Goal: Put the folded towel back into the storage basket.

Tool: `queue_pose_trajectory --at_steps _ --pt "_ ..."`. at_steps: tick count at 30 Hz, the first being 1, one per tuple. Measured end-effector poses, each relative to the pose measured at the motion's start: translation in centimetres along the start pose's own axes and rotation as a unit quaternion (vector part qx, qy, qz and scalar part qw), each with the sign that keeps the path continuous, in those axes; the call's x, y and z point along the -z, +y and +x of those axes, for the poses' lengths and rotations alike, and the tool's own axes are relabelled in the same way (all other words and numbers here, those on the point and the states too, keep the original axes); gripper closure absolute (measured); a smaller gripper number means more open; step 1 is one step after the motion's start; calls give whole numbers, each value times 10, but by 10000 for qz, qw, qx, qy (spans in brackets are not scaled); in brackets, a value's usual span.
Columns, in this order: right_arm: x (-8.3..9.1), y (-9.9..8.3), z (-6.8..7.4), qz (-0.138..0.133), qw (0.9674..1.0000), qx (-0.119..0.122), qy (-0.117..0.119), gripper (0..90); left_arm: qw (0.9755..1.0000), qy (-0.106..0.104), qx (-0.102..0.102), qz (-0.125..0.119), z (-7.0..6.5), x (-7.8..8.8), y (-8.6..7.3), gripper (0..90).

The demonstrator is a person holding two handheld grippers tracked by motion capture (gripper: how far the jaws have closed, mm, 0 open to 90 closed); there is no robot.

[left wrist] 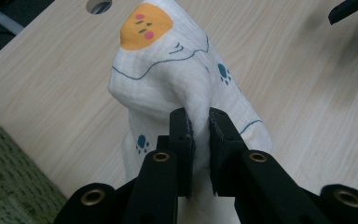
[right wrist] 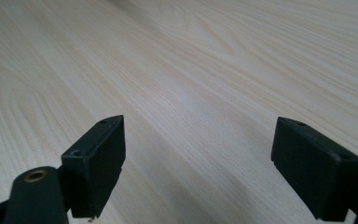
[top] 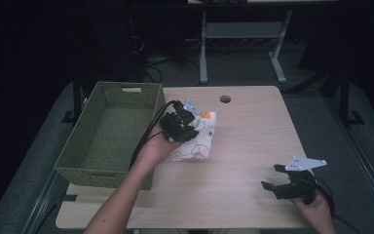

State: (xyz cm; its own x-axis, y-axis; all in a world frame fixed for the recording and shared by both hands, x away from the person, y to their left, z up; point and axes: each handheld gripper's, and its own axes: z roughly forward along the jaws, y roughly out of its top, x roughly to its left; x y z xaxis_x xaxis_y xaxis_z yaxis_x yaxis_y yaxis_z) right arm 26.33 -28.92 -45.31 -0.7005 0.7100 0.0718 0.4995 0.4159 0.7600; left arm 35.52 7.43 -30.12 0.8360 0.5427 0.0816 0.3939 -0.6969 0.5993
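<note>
A white cloth [top: 199, 139] printed with blue paw marks and an orange patch lies bunched near the middle of the wooden table [top: 253, 141], just right of the basket. My left gripper [top: 185, 130] is shut on a fold of it. In the left gripper view the cloth [left wrist: 168, 84] rises in a peak from the jaws, with the left gripper [left wrist: 199, 140] pinching its lower edge. My right gripper [top: 271, 176] rests low at the table's front right, open, nothing between its jaws. In its own view the right gripper [right wrist: 198, 168] frames bare wood.
A green woven basket [top: 78, 158] with nothing visible inside stands at the table's left side, close beside my left hand. A round cable hole [top: 225, 99] sits near the far edge. Desk legs and cables stand on the dark floor beyond.
</note>
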Motion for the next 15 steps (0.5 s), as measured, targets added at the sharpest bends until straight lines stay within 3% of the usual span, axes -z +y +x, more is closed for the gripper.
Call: queue_pose_trajectory --at_steps 15 --pt "-1 0 1 30 10000 -14 -15 173 9998 110 150 93 22 23 -11 815"
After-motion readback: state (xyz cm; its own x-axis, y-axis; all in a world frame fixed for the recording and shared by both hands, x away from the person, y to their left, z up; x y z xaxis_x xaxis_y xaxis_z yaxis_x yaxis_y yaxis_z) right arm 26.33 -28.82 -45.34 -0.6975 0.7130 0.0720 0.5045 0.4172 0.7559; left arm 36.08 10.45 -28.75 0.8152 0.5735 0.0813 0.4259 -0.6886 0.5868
